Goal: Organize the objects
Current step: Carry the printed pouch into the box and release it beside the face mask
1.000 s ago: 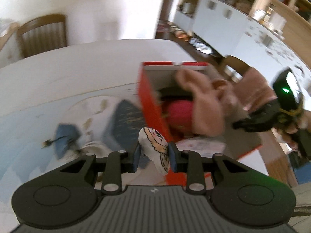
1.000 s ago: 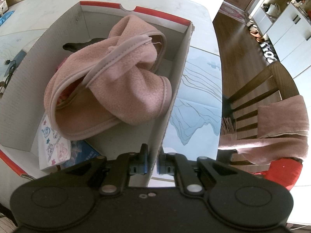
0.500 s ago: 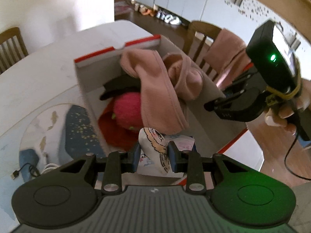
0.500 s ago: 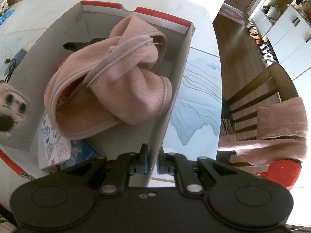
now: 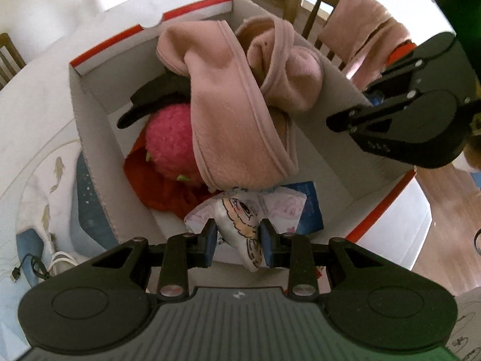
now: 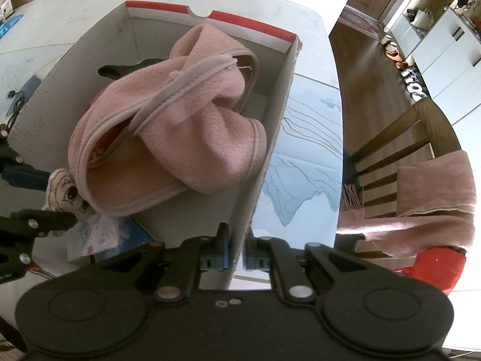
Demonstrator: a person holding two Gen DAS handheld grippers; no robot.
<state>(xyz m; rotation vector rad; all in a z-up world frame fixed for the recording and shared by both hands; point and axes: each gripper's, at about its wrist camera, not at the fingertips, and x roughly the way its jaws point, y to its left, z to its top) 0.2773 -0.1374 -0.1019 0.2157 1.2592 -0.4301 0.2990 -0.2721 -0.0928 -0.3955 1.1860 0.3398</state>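
Observation:
My left gripper (image 5: 238, 240) is shut on a small white soft toy with a drawn cartoon face (image 5: 239, 213), hanging over the near end of the white cardboard box with a red rim (image 5: 186, 15). Inside lie a pink fleece cloth (image 5: 234, 114), a fuzzy pink ball (image 5: 171, 144), a red cloth (image 5: 150, 186), a black item (image 5: 153, 96), a cartoon-printed packet (image 5: 279, 207) and a blue booklet (image 5: 309, 207). My right gripper (image 6: 236, 249) is shut on the box's right wall (image 6: 270, 138); it also shows as the right gripper (image 5: 342, 121) in the left wrist view. The toy (image 6: 64, 189) appears at the left edge.
The box stands on a white table with a blue printed placemat (image 6: 303, 162). A white cable (image 5: 60, 261) and a black cable (image 5: 27, 267) lie left of the box. A wooden chair (image 6: 390, 138) draped with a pink scarf (image 6: 421, 198) stands to the right, over wood floor.
My left gripper carried the toy from outside the box's left wall to above its near end, lower and closer to the contents. The right gripper kept its hold on the wall.

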